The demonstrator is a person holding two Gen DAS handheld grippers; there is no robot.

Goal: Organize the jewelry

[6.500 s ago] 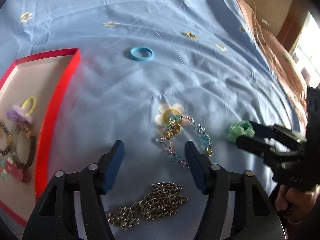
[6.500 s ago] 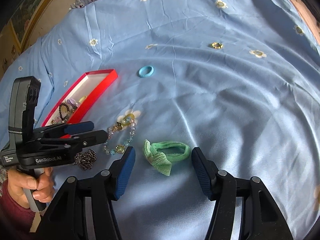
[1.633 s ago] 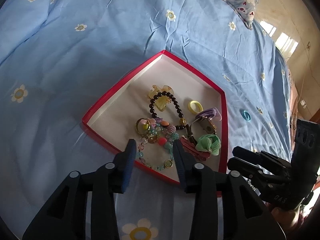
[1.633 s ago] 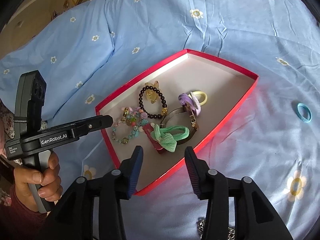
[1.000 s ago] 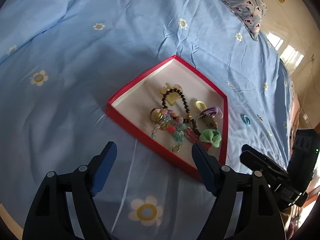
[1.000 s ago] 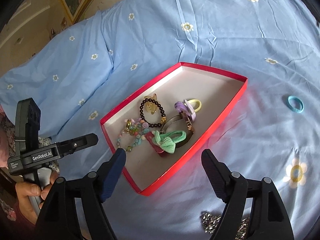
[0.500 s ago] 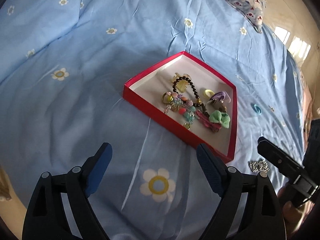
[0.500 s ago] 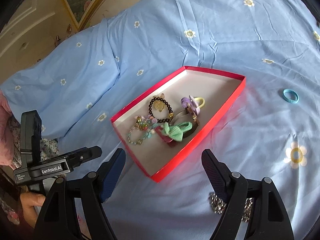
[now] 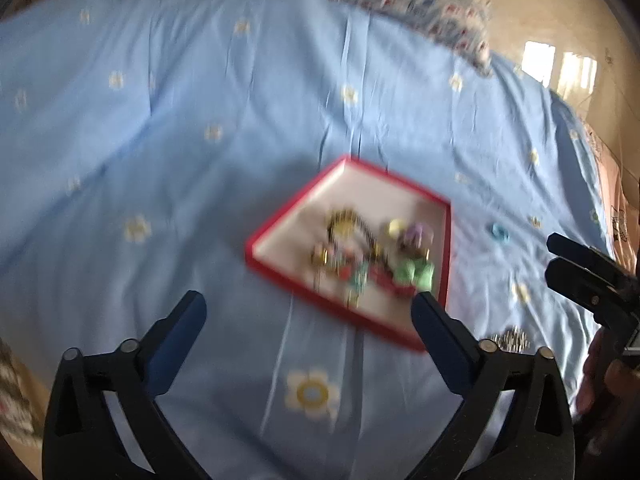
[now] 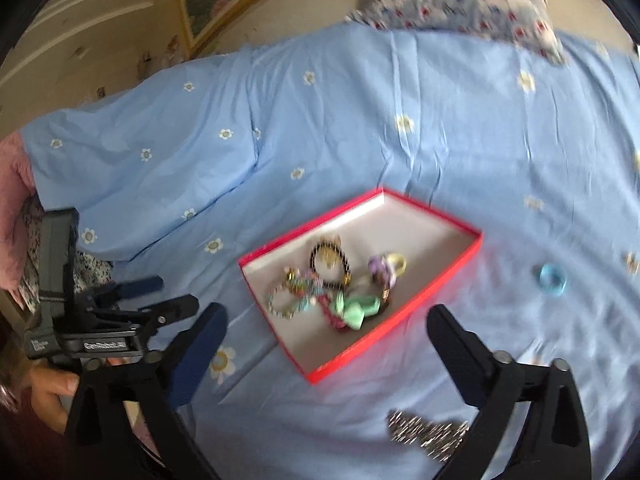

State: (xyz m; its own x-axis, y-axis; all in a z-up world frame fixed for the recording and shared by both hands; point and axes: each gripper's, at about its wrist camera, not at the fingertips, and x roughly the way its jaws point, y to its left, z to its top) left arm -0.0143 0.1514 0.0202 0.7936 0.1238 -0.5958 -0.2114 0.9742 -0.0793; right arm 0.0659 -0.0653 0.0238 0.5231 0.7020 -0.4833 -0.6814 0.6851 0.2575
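Both grippers, left [image 9: 308, 316] and right [image 10: 326, 332], have been pulled back and are spread wide, empty. The jewelry [image 10: 332, 284] is piled in the red box [image 10: 400, 326]; a chain [image 10: 428, 434] is left outside.

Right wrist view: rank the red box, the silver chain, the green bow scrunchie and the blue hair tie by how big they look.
1. red box, by far.
2. silver chain, though it lies nearest the camera, which inflates it.
3. green bow scrunchie.
4. blue hair tie, smallest and farther off.
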